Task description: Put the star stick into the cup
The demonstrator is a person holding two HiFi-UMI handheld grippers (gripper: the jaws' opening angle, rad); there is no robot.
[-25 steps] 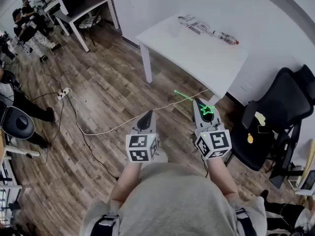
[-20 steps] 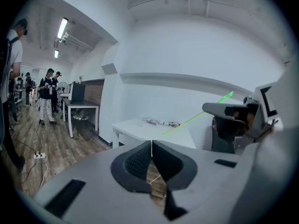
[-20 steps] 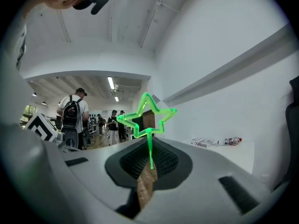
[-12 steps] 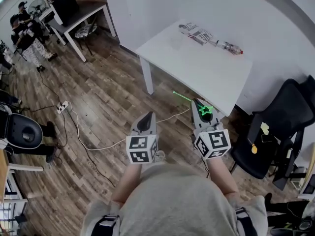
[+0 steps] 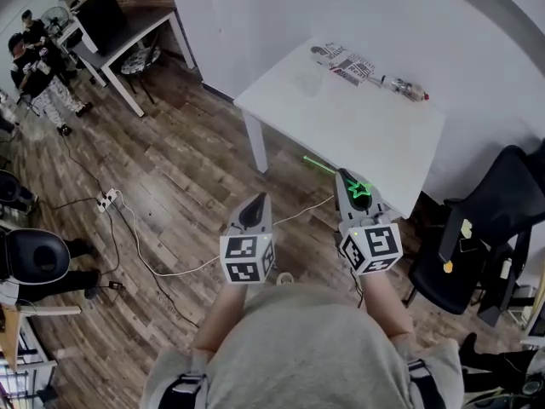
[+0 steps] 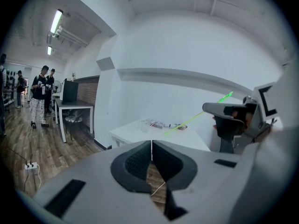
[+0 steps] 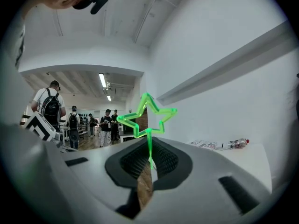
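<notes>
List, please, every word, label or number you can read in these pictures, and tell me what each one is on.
No text here can be read.
Printed packet on the white table: print too small and blurred.
Bottle: label too small to read.
Yellow tag on the black chair: unreadable.
Marker cubes: black-and-white square patterns only, no letters.

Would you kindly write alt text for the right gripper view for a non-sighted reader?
The right claw is shut on a green star stick, its star standing above the jaws. A white table with a bottle lies at right.
</notes>
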